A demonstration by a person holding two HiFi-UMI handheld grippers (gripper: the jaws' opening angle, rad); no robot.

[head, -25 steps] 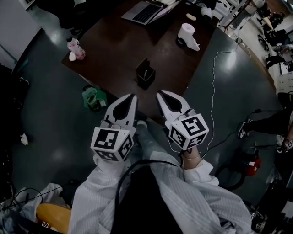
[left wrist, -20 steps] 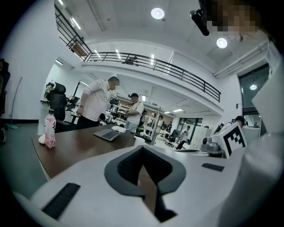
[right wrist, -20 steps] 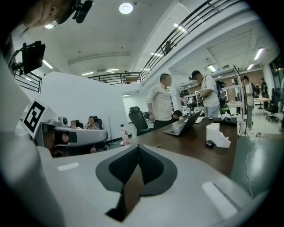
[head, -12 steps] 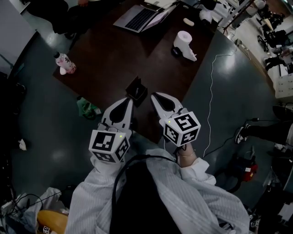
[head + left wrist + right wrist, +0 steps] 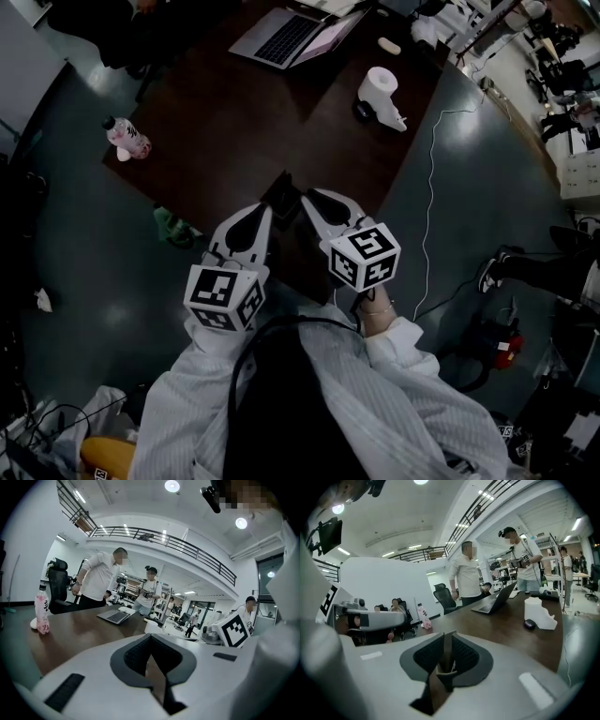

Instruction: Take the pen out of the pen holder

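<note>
A black square pen holder stands near the front edge of the dark brown table. I cannot make out a pen in it. My left gripper reaches it from the near left with its jaws together and nothing in them; in the left gripper view its tips meet. My right gripper sits just right of the holder. Its jaws are opening and show a narrow gap, with nothing gripped between the pads. Both tips hide the holder's near side.
On the table's far side lie an open laptop and a white paper roll with a small black object. A pink bottle stands at the left corner. A white cable runs on the floor. People stand behind the table.
Both grippers have moved forward and down to the pen holder. It stood clear ahead of them before; now their tips flank it and cover part of it.
</note>
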